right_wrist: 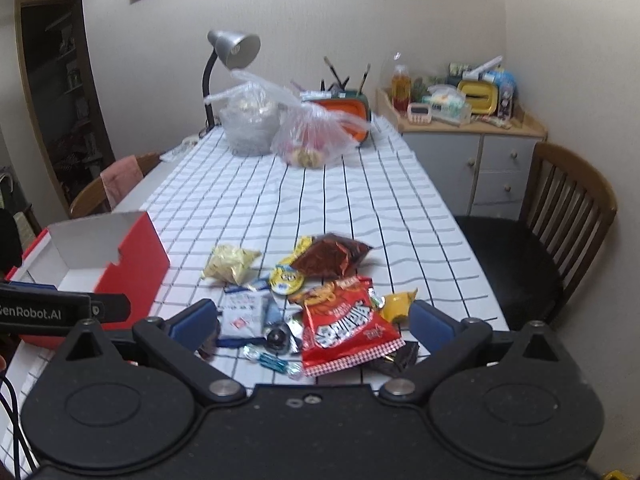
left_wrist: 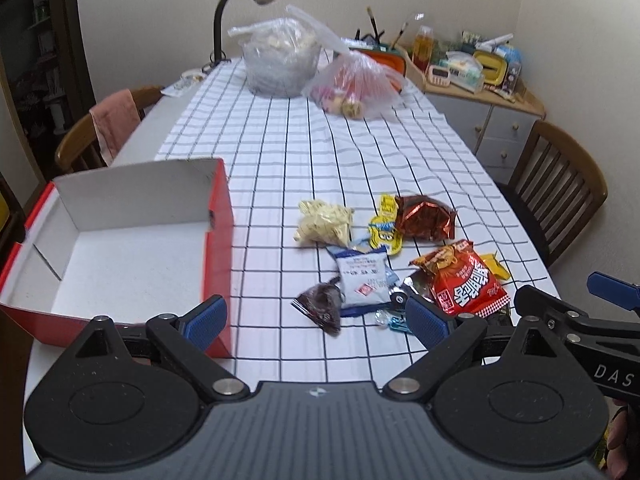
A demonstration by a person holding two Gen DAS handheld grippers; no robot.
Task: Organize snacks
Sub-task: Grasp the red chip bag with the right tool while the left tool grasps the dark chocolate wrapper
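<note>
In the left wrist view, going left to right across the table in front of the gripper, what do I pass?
Red box → dark triangular packet → white-and-blue packet → big red snack bag → right gripper at the frame's edge.

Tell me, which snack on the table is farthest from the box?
The small yellow packet, peeking out at the right edge of the pile beside the big red chip bag. Every other snack lies closer to the red box.

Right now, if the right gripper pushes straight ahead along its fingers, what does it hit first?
Most likely the big red snack bag, lying between the open fingers of the right gripper. Depth is uncertain, so the small wrapped candy nearer the camera could touch first.
</note>
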